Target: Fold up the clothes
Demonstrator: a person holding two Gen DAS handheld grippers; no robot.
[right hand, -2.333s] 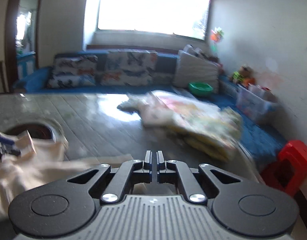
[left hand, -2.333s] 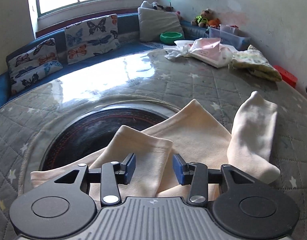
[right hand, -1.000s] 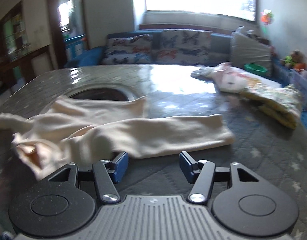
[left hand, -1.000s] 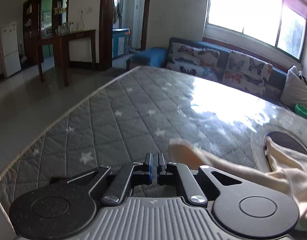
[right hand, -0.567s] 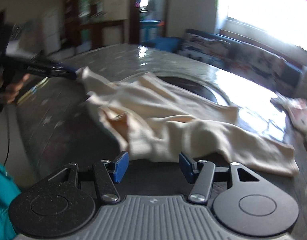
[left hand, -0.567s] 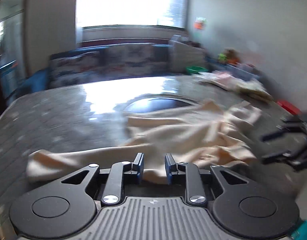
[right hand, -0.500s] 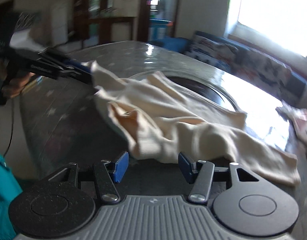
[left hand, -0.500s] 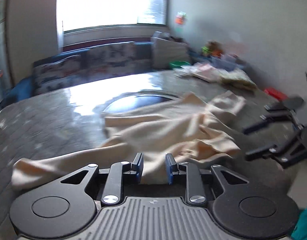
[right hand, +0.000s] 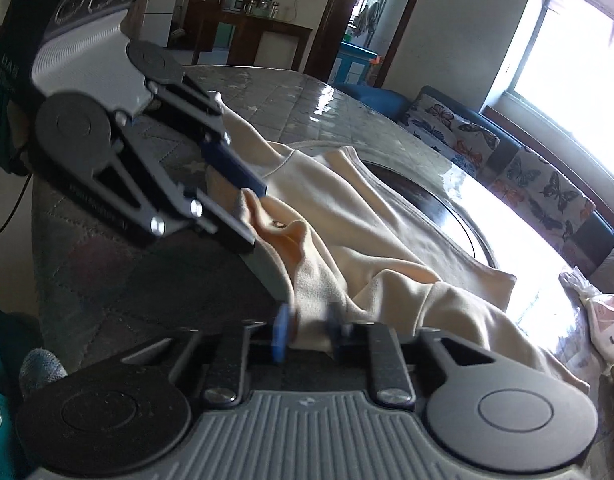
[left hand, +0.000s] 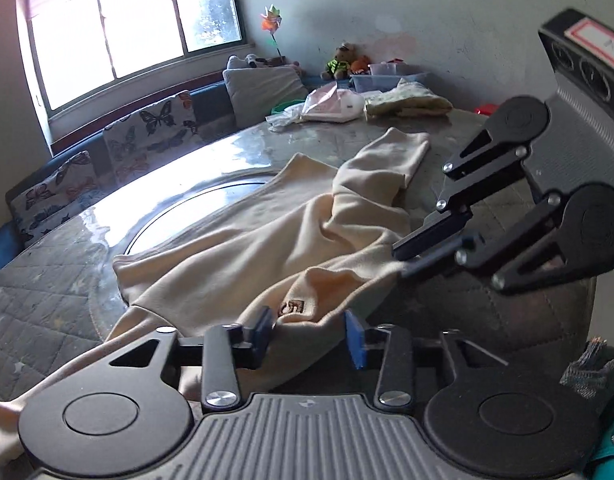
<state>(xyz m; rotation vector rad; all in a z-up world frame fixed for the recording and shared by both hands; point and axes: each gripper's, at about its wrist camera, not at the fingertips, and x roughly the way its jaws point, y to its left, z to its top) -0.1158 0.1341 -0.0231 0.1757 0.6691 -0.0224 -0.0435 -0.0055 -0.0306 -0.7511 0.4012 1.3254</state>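
- Garment [left hand: 275, 240]: cream, long-sleeved, lying rumpled on the near part of the quilted mattress [left hand: 47, 292]; one sleeve reaches toward the far edge, another trails past the left gripper's body to the lower left. A small brown label shows on the near fold.
- Left gripper [left hand: 309, 334]: we hold it low over the near hem. Its blue pads stand apart with a fold of the garment between them; we cannot tell whether they press it.
- Right gripper [right hand: 307, 332]: our right wrist view shows its pads, blurred, drawn close on either side of a bunched edge of the garment, seemingly pinching it. In the left view its fingers meet the cloth's right edge.
- Dark round inset [left hand: 195, 212]: set in the mattress, partly under the garment.
- Pile of other laundry [left hand: 371, 102]: at the far edge, well apart from the garment.
- Butterfly cushions [left hand: 147, 132]: along the bench under the window.
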